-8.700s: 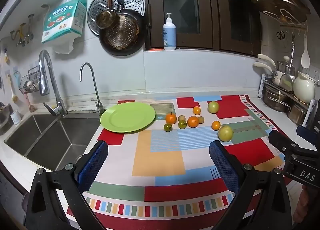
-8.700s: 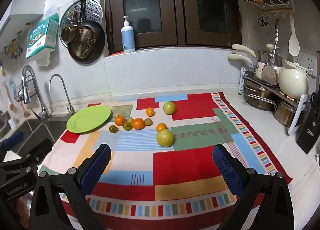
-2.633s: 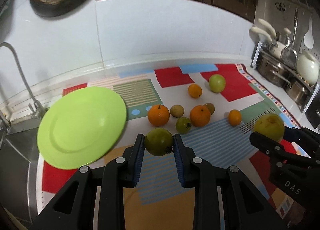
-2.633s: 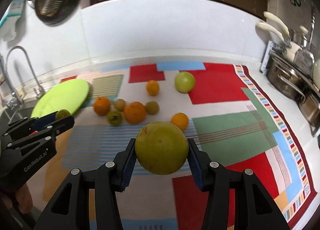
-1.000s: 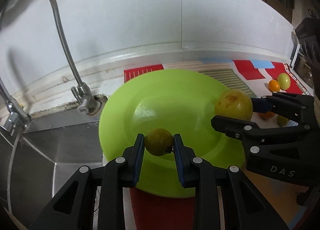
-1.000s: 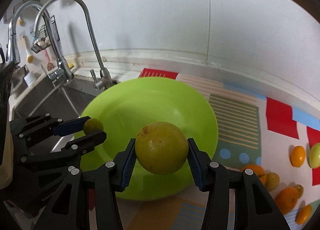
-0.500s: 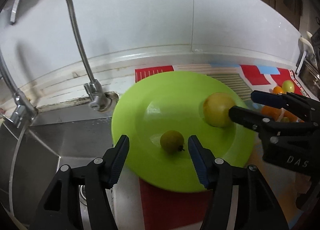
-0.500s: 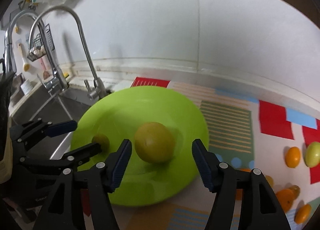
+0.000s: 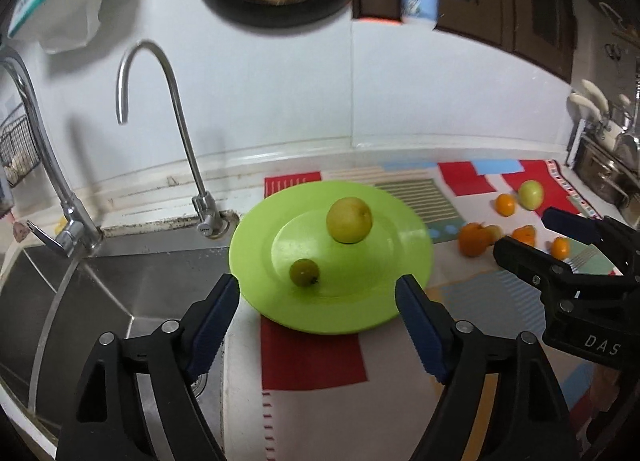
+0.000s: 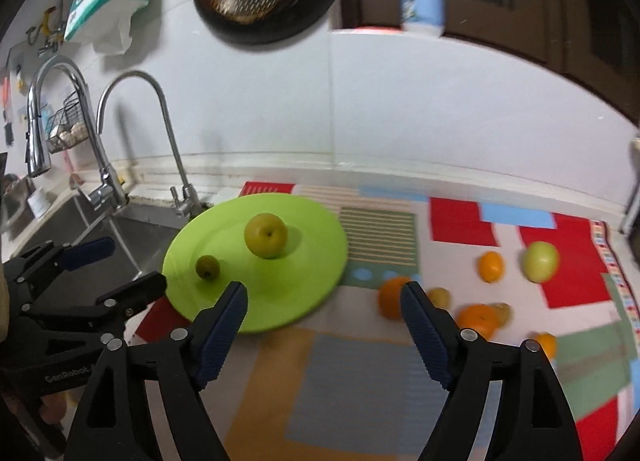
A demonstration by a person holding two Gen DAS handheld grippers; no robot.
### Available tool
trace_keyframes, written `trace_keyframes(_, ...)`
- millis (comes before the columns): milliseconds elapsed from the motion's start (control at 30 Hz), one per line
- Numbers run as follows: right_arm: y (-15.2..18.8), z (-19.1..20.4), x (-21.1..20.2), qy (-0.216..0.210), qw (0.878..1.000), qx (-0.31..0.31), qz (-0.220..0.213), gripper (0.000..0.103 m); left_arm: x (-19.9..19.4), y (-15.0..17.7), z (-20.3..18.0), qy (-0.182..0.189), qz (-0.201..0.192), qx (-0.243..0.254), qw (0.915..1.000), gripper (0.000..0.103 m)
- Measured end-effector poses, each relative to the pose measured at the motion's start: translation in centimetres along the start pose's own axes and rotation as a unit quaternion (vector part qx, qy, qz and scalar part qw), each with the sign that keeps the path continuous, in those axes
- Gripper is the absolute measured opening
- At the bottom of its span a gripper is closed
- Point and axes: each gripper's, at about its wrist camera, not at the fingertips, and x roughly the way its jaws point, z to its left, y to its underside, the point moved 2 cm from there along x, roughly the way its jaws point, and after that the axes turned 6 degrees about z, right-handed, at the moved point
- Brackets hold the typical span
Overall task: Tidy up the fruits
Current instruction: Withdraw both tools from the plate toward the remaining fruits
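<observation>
Left wrist view, lime-green plate (image 9: 404,245) by the sink (image 9: 120,281), two fruits on it, a large yellow-green fruit (image 9: 349,219) and a small green fruit (image 9: 304,272), both hand-held grippers, left (image 9: 318,321) and right (image 10: 322,331), spread wide, released, six fruits right of the plate on the patchwork mat (image 10: 360,389).

A bright green plate (image 9: 404,261) holds 2 fruits: a large yellow-green one (image 9: 349,219) and a small dark green one (image 9: 304,272). Several oranges (image 10: 491,266) are scattered on the patterned mat (image 10: 360,385).
</observation>
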Motion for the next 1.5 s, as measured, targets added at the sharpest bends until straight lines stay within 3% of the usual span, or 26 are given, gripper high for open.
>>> trace_keyframes(333,2.4,-2.4,-5.8,0.067,0.997,0.028,-0.035,0.084,-3.8,0.5,-3.1,0.009,-0.042,0.006,0.9990,0.084)
trace_keyframes(633,3.7,-6.2,-8.6,0.090,0.993,0.056,-0.054,0.084,-5.7,0.3,-7.1,0.020,-0.068,0.016,0.9974,0.084)
trace_keyframes(1100,4.1,-12.8,-10.8,0.076,0.994,0.027,-0.068,0.084,-6.2,-0.5,-14.4,0.015,-0.083,0.005,0.9964,0.084)
trace_keyframes(1500,5.1,-17.5,-8.5,0.074,0.995,0.047,-0.041,0.084,-2.6,-1.3,-18.5,0.029,-0.064,0.044,0.9965,0.075)
